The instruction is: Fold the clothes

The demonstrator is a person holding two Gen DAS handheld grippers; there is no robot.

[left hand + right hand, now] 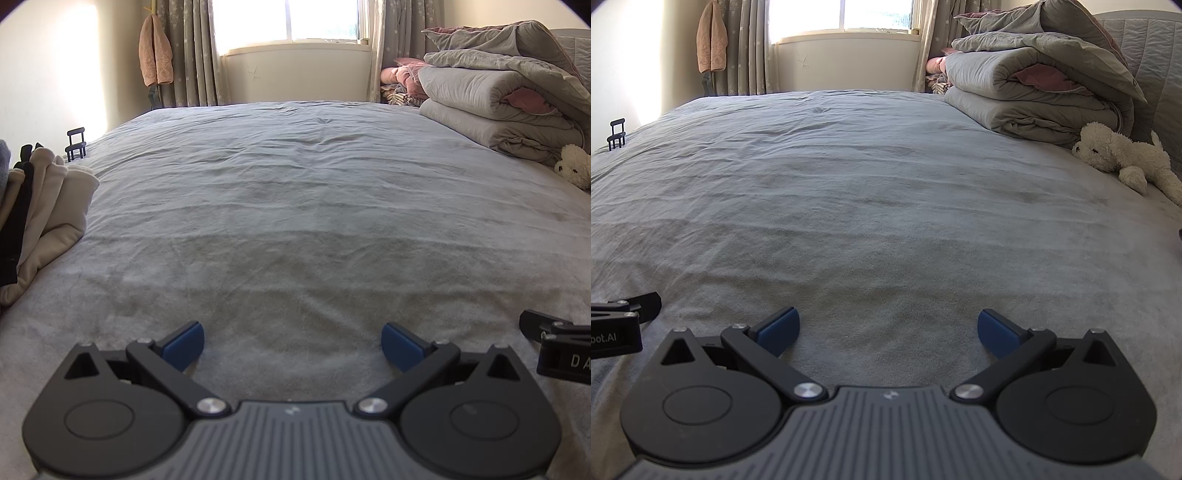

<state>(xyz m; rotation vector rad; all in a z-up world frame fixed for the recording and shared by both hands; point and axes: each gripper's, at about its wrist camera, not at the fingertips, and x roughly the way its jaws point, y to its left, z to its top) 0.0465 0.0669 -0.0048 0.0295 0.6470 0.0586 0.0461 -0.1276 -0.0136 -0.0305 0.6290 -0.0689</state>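
1. Left gripper [292, 345] and right gripper [888, 330]: fingers spread wide, holding nothing, low over the bed [295, 206].
2. Clothes pile [40, 214] lies at far left, untouched.
3. Judgement: no garment spread yet; next, fetch one from the pile.

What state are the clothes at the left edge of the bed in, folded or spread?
Folded. The cream and black clothes sit as a compact stack of layered folds on the grey bedsheet; nothing is laid flat.
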